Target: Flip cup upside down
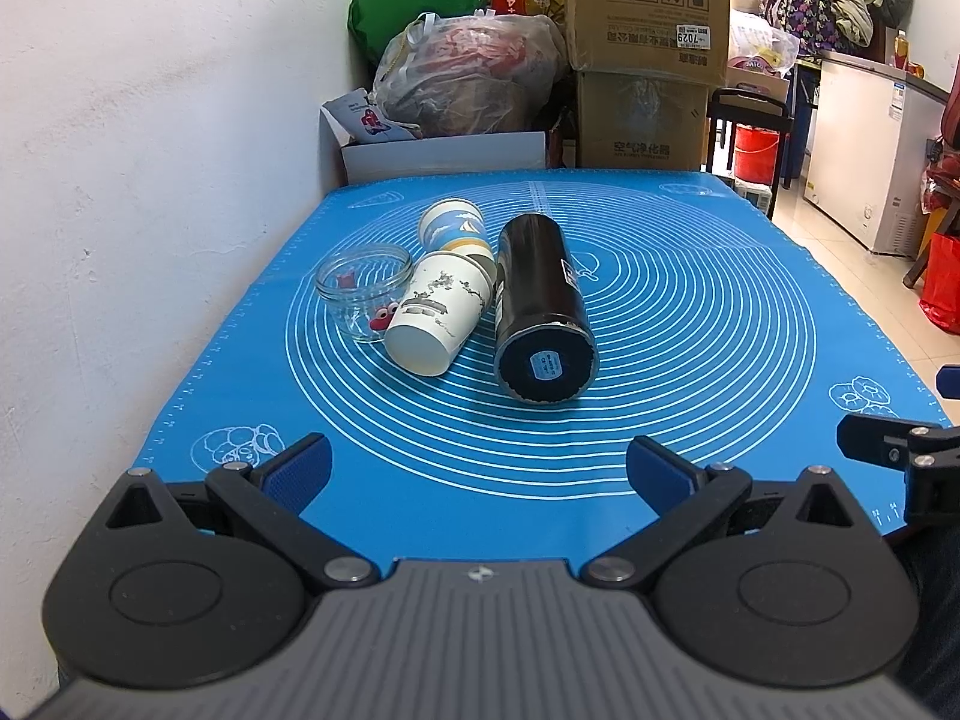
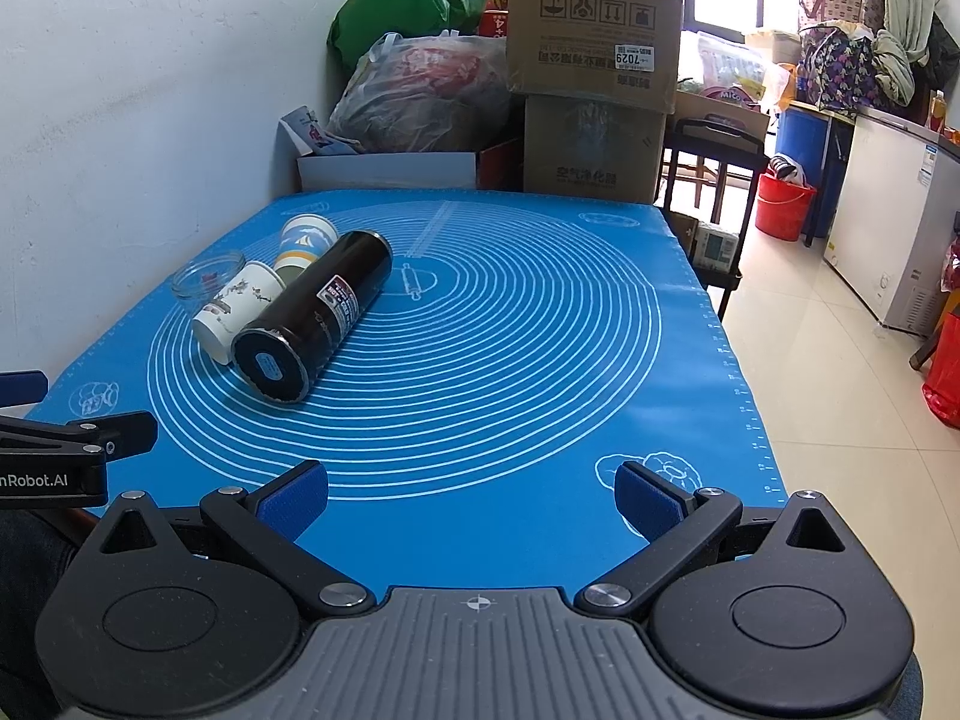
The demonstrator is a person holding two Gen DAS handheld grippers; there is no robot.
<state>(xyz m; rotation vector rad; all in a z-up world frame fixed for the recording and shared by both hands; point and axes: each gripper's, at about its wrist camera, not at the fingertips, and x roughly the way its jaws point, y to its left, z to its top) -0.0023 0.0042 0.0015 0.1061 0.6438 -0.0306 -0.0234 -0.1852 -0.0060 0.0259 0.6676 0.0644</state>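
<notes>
A black cylindrical cup [image 1: 543,306] [image 2: 315,315] lies on its side on the blue mat [image 1: 690,360] [image 2: 510,360], its base toward me. A white paper cup with an ink print [image 1: 435,315] [image 2: 237,312] lies on its side to its left, touching it. A blue-and-white paper cup [image 1: 456,228] [image 2: 303,243] stands upside down behind them. A small glass jar [image 1: 363,288] [image 2: 207,279] stands upright at the far left. My left gripper [image 1: 477,471] and right gripper [image 2: 471,498] are both open and empty, over the mat's near edge, well short of the cups.
A white wall [image 1: 150,180] runs along the mat's left side. Cardboard boxes [image 1: 645,54] and filled bags [image 1: 468,78] crowd behind the table's far edge. The right gripper's side shows at the left wrist view's right edge [image 1: 900,450]. Tiled floor [image 2: 840,360] and a white freezer [image 2: 900,228] lie to the right.
</notes>
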